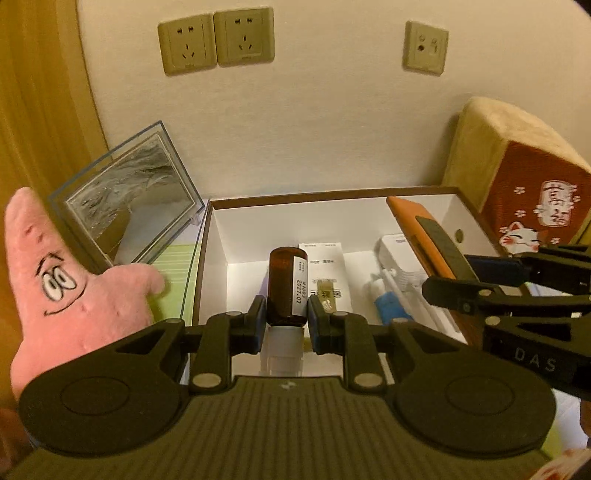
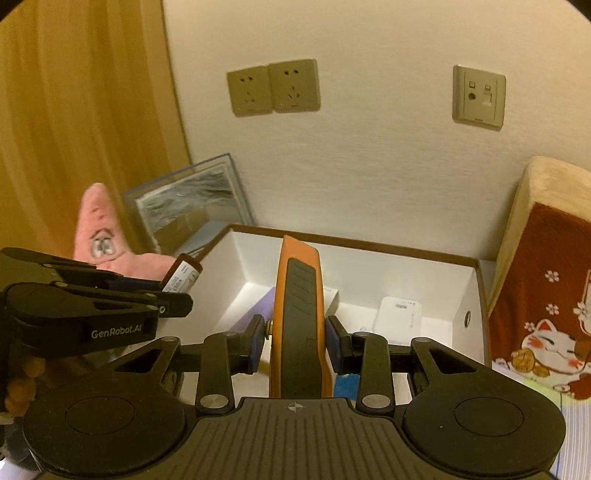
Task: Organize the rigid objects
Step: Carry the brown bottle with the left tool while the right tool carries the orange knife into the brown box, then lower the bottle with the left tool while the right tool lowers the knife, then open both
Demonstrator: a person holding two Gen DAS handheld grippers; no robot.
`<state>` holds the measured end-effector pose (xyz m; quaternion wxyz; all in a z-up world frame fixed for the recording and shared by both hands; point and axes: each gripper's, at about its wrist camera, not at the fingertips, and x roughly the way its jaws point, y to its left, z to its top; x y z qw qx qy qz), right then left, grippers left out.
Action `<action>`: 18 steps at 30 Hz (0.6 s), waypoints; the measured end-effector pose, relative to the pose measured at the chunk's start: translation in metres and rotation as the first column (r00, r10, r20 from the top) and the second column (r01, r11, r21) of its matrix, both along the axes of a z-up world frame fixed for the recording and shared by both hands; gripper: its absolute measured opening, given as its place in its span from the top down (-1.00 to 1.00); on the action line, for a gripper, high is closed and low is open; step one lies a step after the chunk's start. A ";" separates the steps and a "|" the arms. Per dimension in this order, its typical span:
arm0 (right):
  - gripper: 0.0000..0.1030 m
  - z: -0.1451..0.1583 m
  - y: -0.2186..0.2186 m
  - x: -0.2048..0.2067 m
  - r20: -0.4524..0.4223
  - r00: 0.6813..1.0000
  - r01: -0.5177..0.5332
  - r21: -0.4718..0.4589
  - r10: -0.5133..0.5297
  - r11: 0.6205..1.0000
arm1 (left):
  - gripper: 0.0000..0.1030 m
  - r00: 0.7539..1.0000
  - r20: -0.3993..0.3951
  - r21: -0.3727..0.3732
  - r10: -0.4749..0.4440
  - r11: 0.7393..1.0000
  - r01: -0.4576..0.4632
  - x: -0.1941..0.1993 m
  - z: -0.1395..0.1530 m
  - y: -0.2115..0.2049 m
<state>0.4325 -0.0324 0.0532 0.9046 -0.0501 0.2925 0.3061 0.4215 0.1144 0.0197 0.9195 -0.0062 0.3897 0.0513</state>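
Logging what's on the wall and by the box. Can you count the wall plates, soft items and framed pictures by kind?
Beige wall plates: 3, two power sockets and one data plate
Soft items: 2, pink star plush, red lucky-cat cushion
Clear-framed pictures: 1
Total: 6

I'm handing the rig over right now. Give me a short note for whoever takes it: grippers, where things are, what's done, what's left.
Left gripper: shut on the brown bottle, held over the box.
Right gripper: shut on the orange tool, also over the box.
Already in the box: a white carton, a white adapter, a blue-and-white tube.
Done: both items picked up and brought to the box.
Left: set the bottle and the tool down inside, then release.
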 end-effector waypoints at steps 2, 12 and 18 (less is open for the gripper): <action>0.39 -0.006 0.005 0.011 -0.008 1.000 0.009 -0.014 -0.009 1.000 | 0.62 1.000 -0.018 -0.002 0.001 1.000 -0.001 0.009 -0.008 0.003; 0.39 -0.053 0.020 0.046 -0.128 0.990 0.045 -0.083 -0.056 0.996 | 0.62 0.990 -0.144 0.006 -0.006 1.000 0.007 0.041 -0.059 0.009; 0.38 -0.073 0.023 0.056 -0.197 0.977 0.059 -0.117 -0.081 0.991 | 0.62 0.978 -0.207 0.015 -0.006 1.000 0.009 0.048 -0.080 0.010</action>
